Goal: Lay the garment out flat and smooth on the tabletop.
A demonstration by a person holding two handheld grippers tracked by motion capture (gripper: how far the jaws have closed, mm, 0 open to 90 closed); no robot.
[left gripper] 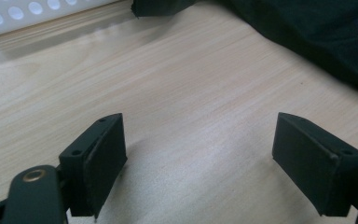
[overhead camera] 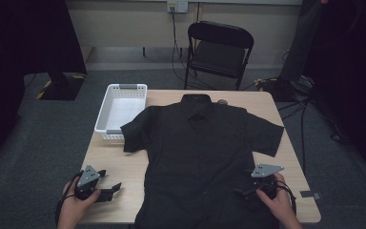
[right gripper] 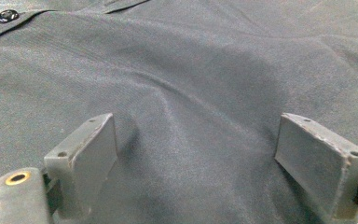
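At the centre of the high view, a black short-sleeved shirt [overhead camera: 200, 157] lies spread flat, front up and buttoned, on the wooden surface [overhead camera: 119, 171]. Its collar points to the top of the frame and its hem hangs past the near edge at the bottom, so the long axis runs from bottom to top; the sleeves reach out to left and right. It looks laid out this way so that it can be folded from its sides.

The right tool [overhead camera: 250, 191] sits low over the shirt's lower right part, jaws spread wide and empty; in the right gripper view the cloth [right gripper: 191, 93] shows a soft ridge between them and a button [right gripper: 8, 15] at upper left. It seems placed to pinch the fabric near the hem.

The left tool [overhead camera: 108, 187] rests in the lower left, released and holding nothing, over bare wood just beside the shirt's edge [left gripper: 317, 32]. A white perforated basket [overhead camera: 121, 110] stands at upper left, touching the left sleeve, probably meant to receive the folded shirt.
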